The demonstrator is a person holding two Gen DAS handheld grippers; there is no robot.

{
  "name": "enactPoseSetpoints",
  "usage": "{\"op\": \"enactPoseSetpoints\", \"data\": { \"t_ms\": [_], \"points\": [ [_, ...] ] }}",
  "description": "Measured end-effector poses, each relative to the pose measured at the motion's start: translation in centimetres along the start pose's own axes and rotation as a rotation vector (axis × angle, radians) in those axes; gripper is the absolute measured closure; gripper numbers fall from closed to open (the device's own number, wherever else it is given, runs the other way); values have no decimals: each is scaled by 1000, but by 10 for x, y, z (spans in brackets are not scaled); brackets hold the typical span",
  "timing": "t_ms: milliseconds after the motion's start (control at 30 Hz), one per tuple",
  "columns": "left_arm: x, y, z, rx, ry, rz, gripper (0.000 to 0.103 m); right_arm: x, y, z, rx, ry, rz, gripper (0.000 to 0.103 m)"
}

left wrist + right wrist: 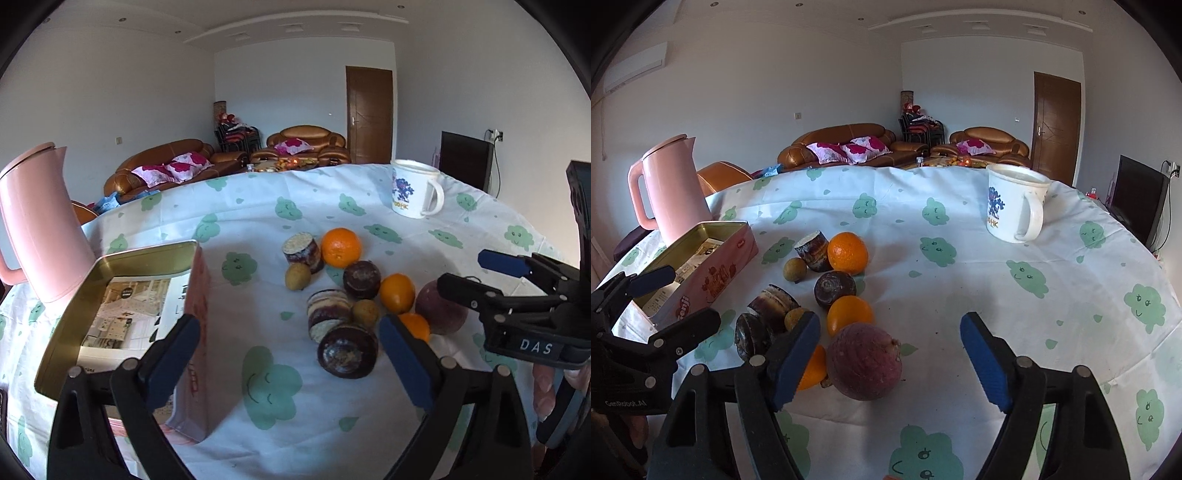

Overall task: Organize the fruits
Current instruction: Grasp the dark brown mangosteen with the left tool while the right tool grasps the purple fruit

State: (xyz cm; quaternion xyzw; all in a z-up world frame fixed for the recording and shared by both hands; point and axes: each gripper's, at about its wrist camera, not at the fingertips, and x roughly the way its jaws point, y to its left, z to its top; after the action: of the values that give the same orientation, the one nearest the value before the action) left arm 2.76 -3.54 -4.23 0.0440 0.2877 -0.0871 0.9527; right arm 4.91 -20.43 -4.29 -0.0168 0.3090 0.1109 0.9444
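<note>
Where a white cloth printed with green smiling clouds covers the round surface (960,280), a cluster of fruit lies near its middle. A large round orange (847,253) sits at the far end, touching a short cut section of dark purple sugarcane (813,251), with a small brown longan (795,270) just beside them. Nearer the cameras lie a dark round water chestnut (834,288), a second orange (849,314), more cane pieces (774,303) and another dark round piece (753,336). Closest is a big round reddish-purple fruit with a dull matte skin (863,361), with a third orange (814,369) touching its left side, partly hidden.

To the left of the fruit stands an open pink rectangular tin (140,295) with a gold inside, printed paper lying in it. A tall pink plastic kettle (674,188) stands just behind the tin. A white mug with a blue cartoon print (1015,203) stands well apart at the far right.

The left gripper (291,354), black with blue pads, is released, its jaws wide apart above the cloth, one finger in front of the tin's near wall, the other beside the nearest fruit; nothing is between them. The right gripper (890,362) is likewise released, its jaws spread, the purple fruit lying between them near the left pad, whether touching cannot be told.

Brown leather sofas with pink cushions stand in the room behind.
</note>
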Motion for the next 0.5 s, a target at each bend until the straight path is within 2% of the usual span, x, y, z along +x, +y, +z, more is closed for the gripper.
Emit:
{"op": "enactPoseSetpoints", "data": {
  "t_ms": [133,400,500],
  "points": [
    [10,-14,2,40,47,-36,16,10,-1,-5,0,54,24,32],
    [31,-18,1,45,158,-85,18,19,0,-9,6,104,69,36],
    [38,-19,0,44,198,-99,30,20,0,-9,6,109,92,42]
  ]
}}
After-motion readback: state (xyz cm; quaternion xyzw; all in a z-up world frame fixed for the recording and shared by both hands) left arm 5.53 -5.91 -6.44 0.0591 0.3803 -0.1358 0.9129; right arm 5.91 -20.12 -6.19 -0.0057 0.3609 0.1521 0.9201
